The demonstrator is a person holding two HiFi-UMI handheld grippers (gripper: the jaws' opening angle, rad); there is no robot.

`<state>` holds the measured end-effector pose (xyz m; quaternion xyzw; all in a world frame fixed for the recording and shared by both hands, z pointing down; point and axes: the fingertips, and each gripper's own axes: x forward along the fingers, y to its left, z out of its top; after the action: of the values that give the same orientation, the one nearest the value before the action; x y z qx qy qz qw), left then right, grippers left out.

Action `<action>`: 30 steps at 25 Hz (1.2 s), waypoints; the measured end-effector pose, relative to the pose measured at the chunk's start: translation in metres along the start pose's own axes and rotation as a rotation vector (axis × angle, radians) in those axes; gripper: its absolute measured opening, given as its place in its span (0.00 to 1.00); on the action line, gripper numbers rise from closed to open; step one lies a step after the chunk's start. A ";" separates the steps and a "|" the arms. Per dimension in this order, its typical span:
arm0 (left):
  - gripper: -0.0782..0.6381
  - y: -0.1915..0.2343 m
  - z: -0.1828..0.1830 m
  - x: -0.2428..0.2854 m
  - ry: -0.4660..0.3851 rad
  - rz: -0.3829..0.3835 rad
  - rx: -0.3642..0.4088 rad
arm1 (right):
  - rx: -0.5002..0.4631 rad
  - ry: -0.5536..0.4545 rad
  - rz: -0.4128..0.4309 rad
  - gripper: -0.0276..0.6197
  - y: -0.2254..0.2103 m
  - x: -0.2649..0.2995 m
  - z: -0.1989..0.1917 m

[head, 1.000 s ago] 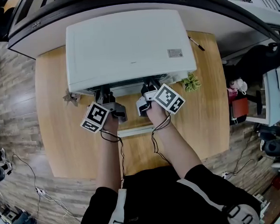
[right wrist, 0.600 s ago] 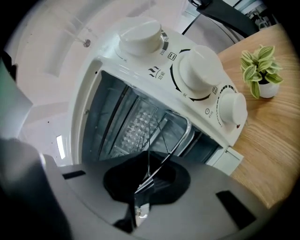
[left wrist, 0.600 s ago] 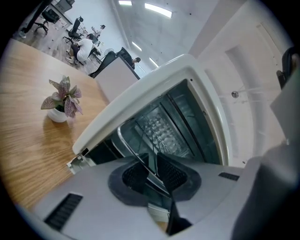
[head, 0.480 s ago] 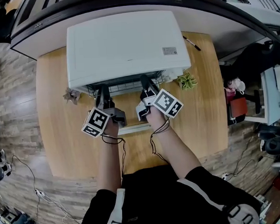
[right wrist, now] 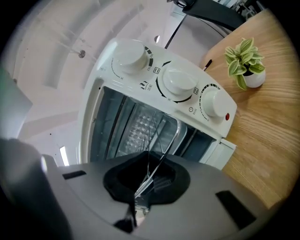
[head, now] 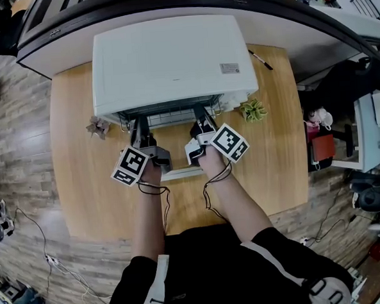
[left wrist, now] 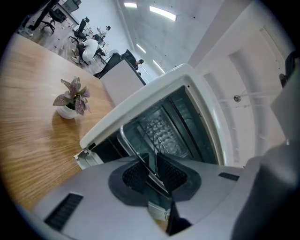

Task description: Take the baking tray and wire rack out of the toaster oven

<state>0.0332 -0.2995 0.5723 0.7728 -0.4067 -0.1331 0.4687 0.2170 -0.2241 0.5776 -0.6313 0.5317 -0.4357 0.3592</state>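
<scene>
I hold two grippers, the left gripper (head: 139, 124) and the right gripper (head: 199, 113), and they carry two marker cubes (head: 130, 166), one each. I count one wooden table (head: 74, 155) and one toaster oven (head: 172, 62), which has three knobs (right wrist: 176, 82) and one red light (right wrist: 228, 116). There is one wire rack (head: 171, 114) and one baking tray (left wrist: 164, 133). I count two small potted plants, a green plant (head: 253, 110) and a pinkish plant (head: 98, 127), and one pen (head: 266, 58).
</scene>
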 end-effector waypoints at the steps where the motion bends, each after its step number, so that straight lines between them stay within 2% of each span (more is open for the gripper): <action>1: 0.20 0.000 0.000 0.000 -0.003 0.000 -0.001 | -0.002 -0.001 0.001 0.06 0.001 0.000 0.000; 9: 0.19 -0.001 -0.002 -0.011 -0.009 -0.009 -0.008 | -0.045 0.021 0.001 0.06 0.002 -0.010 -0.006; 21: 0.19 0.001 -0.013 -0.044 -0.008 0.008 0.069 | -0.057 0.049 0.009 0.06 0.000 -0.040 -0.018; 30: 0.19 0.000 -0.021 -0.067 -0.005 0.009 0.070 | -0.066 0.059 0.009 0.06 0.001 -0.062 -0.027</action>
<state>0.0032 -0.2366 0.5712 0.7865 -0.4158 -0.1184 0.4410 0.1881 -0.1630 0.5764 -0.6272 0.5589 -0.4347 0.3244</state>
